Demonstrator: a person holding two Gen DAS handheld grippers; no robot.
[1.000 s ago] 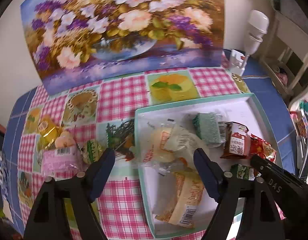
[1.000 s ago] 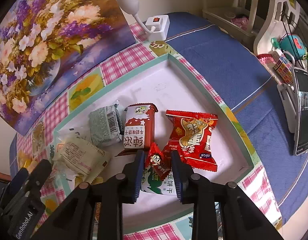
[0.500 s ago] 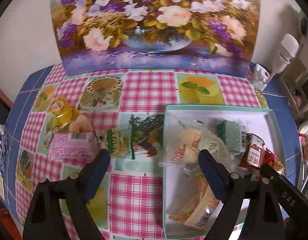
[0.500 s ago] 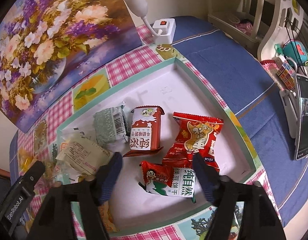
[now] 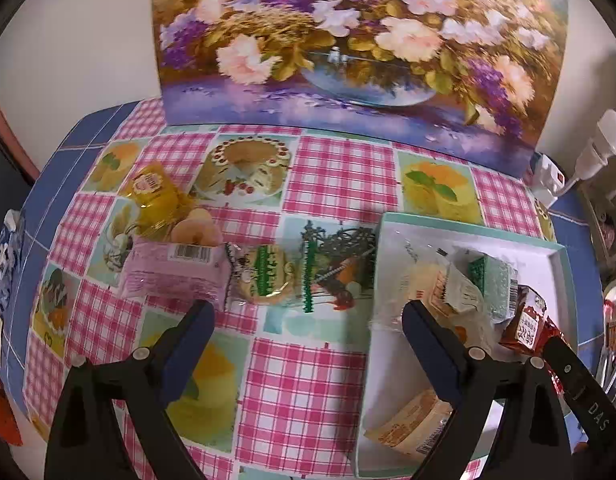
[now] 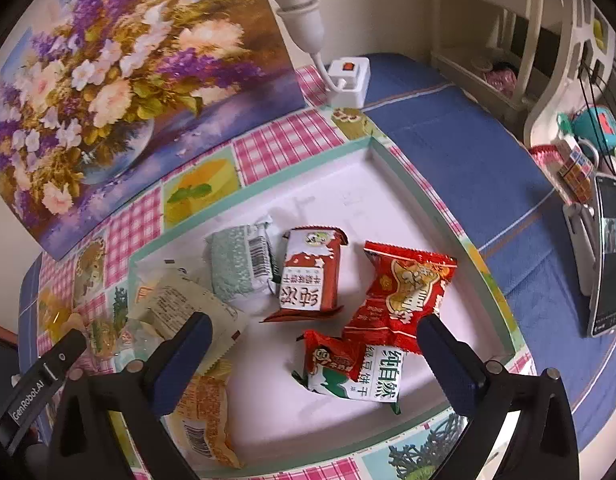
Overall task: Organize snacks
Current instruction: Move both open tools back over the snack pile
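Both wrist cams angled steeply down, close over table; shared: tray [image 5: 464, 227] [image 6: 436, 216], painting [image 5: 360, 40] [image 6: 119, 80].

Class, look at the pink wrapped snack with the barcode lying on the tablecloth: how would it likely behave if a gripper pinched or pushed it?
The pink wrapped snack looks puffy and crinkled, so it probably squashes rather than staying stiff. Its glossy film may slip between pads. Lying flat on the tablecloth, it should slide, not roll, and might nudge the round green-striped snack beside it.
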